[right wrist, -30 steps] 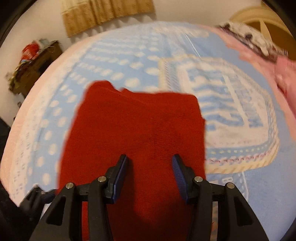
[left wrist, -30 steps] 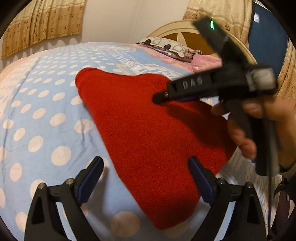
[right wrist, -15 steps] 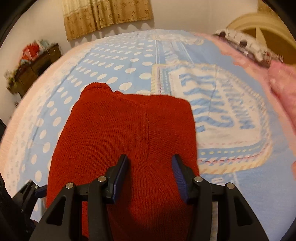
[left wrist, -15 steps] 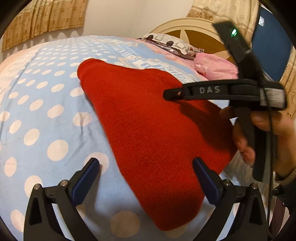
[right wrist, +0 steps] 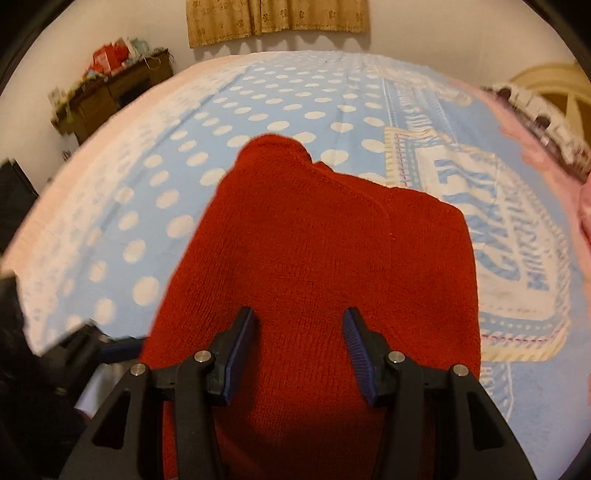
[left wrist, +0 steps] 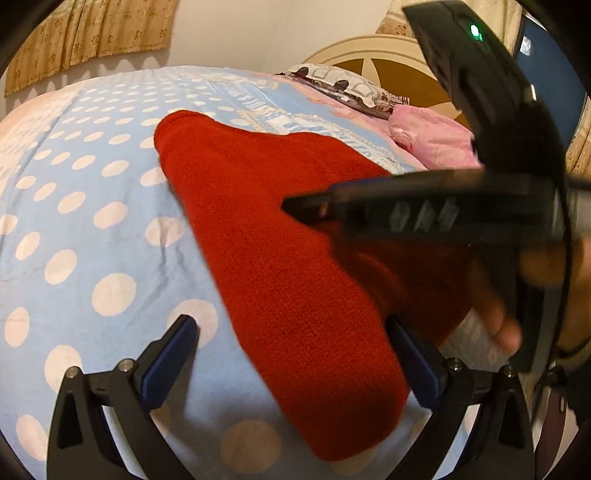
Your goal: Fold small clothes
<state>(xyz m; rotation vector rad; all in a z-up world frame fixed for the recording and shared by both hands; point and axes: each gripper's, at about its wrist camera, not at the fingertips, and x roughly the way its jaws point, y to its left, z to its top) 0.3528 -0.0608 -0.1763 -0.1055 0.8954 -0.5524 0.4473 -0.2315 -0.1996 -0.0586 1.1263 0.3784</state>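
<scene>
A red knitted garment [left wrist: 280, 258] lies folded flat on the blue polka-dot bedspread [left wrist: 74, 206]. My left gripper [left wrist: 291, 354] is open, its jaws wide apart over the garment's near corner and holding nothing. My right gripper [right wrist: 301, 343] is open above the middle of the red garment [right wrist: 332, 251], empty. The right gripper's body [left wrist: 424, 214] crosses the left wrist view from the right, held by a hand. A folded edge runs down the garment in the right wrist view.
Pillows [left wrist: 343, 86] and a pink cloth [left wrist: 432, 140] lie by the round headboard [left wrist: 373, 55] at the far end. A cluttered wooden table [right wrist: 110, 92] stands beside the bed. Curtains [right wrist: 277, 18] hang on the wall.
Both grippers have shifted a little over the garment; the right gripper has swung left, so more of the dotted bedspread shows. The garment lies as before.
</scene>
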